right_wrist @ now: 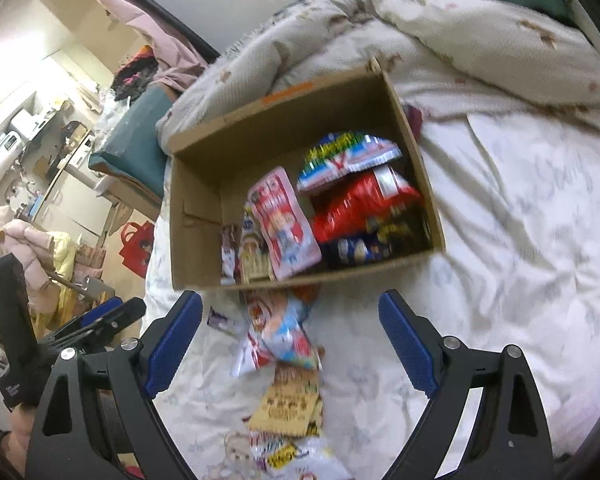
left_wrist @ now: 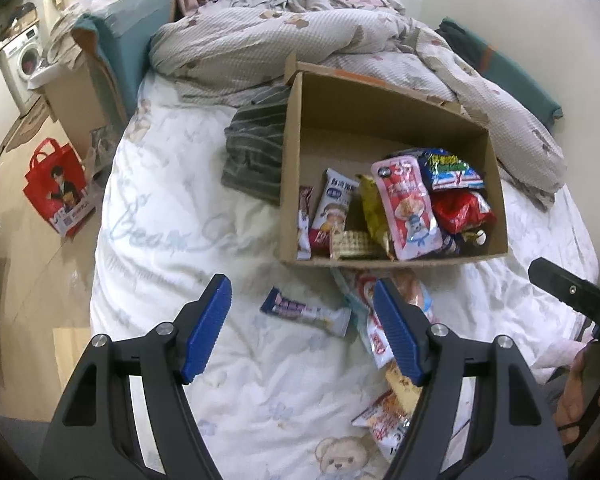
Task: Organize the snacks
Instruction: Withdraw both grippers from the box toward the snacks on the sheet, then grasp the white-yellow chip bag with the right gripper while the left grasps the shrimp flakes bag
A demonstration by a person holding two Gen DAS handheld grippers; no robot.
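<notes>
An open cardboard box (left_wrist: 292,184) sits on the white bed sheet and holds several snack packs, among them a pink pouch (left_wrist: 410,208) and a red bag (left_wrist: 462,210). It also shows in the right wrist view (right_wrist: 196,208). In front of the box lie loose snacks: a purple-and-white bar (left_wrist: 306,311), a white-and-blue pack (right_wrist: 284,332) and a yellow pack (right_wrist: 288,404). My left gripper (left_wrist: 302,320) is open and empty above the bar. My right gripper (right_wrist: 290,340) is open and empty above the loose packs.
A rumpled grey quilt (left_wrist: 260,48) lies behind the box, a striped dark garment (left_wrist: 252,152) at its left. The bed's left edge drops to a wooden floor with a red bag (left_wrist: 58,188). A teal headboard cushion (left_wrist: 132,28) stands at the back left.
</notes>
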